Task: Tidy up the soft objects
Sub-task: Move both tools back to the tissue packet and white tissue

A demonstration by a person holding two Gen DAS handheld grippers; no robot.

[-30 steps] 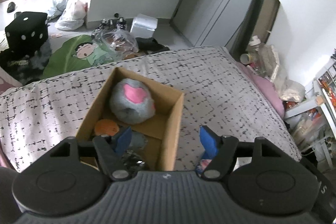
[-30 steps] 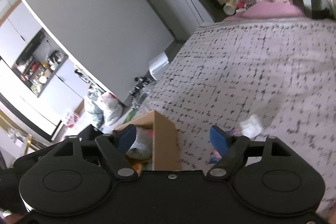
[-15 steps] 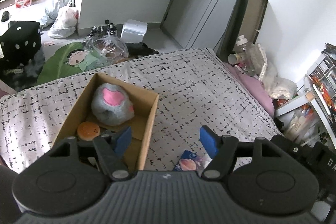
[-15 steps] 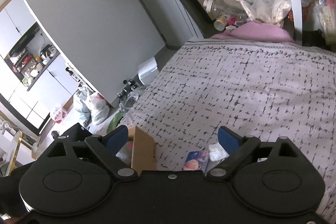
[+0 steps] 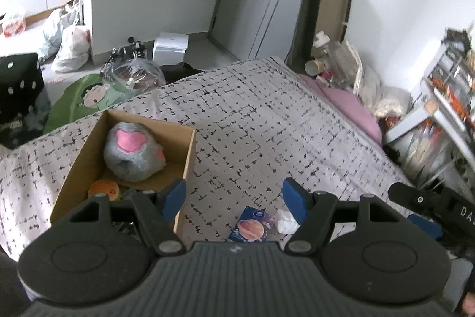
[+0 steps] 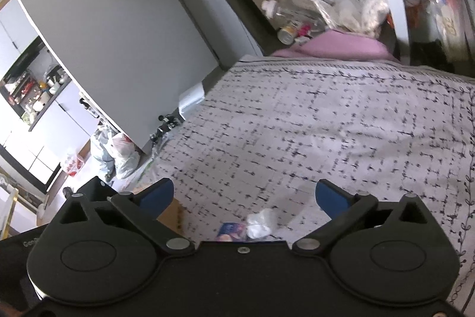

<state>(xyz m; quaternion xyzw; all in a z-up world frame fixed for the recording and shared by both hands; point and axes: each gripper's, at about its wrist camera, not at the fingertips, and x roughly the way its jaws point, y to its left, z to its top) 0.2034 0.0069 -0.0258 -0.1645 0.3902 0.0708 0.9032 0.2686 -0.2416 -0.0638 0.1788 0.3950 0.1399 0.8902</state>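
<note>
Our left gripper point(image 5: 234, 195) is spread wide and holds nothing, and our right gripper point(image 6: 243, 196) is just as wide and bare. Nearest, between the blue pads, a small blue packet point(image 5: 251, 225) and a crumpled white wad point(image 5: 285, 221) lie touching on the patterned bedspread point(image 5: 267, 124). Farther left sits the cardboard box point(image 5: 187, 156) (open-topped), with a grey-and-pink plush paw point(image 5: 133, 150) and an orange ball point(image 5: 104, 188) inside.
</note>
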